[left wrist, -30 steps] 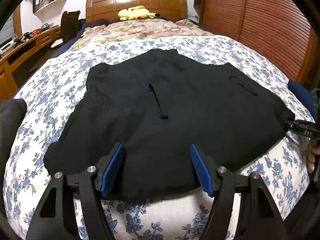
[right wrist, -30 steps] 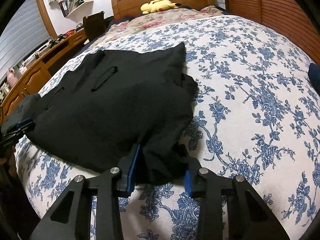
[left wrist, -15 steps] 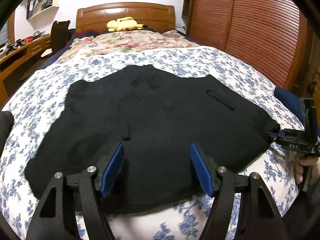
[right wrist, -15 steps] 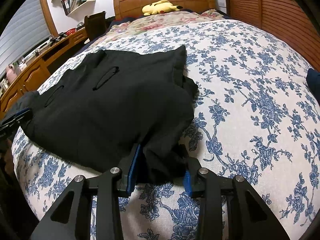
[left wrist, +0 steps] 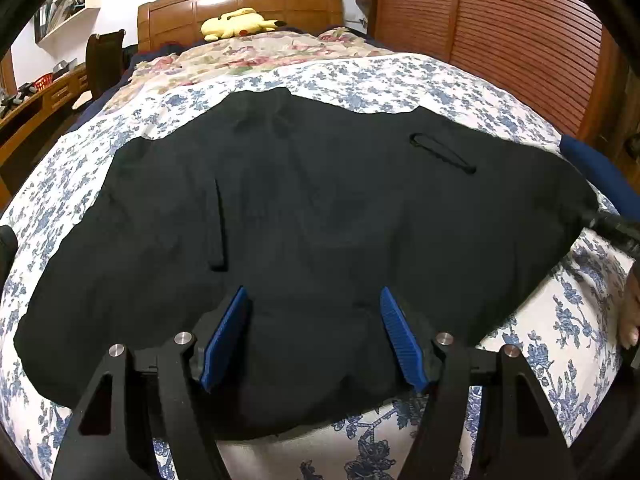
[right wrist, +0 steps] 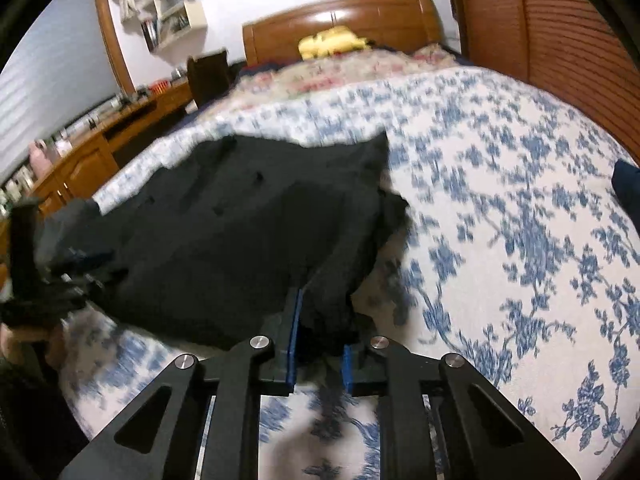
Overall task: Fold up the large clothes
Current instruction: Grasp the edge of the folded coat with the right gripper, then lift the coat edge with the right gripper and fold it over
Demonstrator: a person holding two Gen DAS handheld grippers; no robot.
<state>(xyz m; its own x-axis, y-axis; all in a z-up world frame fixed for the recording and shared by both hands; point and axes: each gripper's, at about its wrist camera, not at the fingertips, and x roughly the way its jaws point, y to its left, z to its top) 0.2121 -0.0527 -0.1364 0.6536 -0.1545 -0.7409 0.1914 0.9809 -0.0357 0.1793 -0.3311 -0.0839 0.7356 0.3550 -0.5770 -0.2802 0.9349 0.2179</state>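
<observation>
while the black garment [left wrist: 320, 216] lies spread across the floral bedspread [left wrist: 400, 76], the left gripper [left wrist: 314, 336] stands spread over its near hem, and the right gripper [right wrist: 318, 344] pinches a bunched corner, though blur hides how deep. the fold probably goes best with both corners lifted evenly, cloth taut.

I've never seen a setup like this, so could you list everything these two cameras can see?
Garment: one, black, spread flat on the bed.
Bedspread: one, white with blue flowers, covering the bed.
Quilt: one, cream floral, near the headboard.
Plush toy: one, yellow, by the headboard.
Headboard: one, brown wood, far end.
Desk: one, brown wood, along the left wall.
Chair: one, dark, beside the desk.
Shelf: one, white, on the wall.
Left gripper: black, blue pads, open over the garment's near edge.
Right gripper: black, blue pads, clamped on the garment's corner.
</observation>
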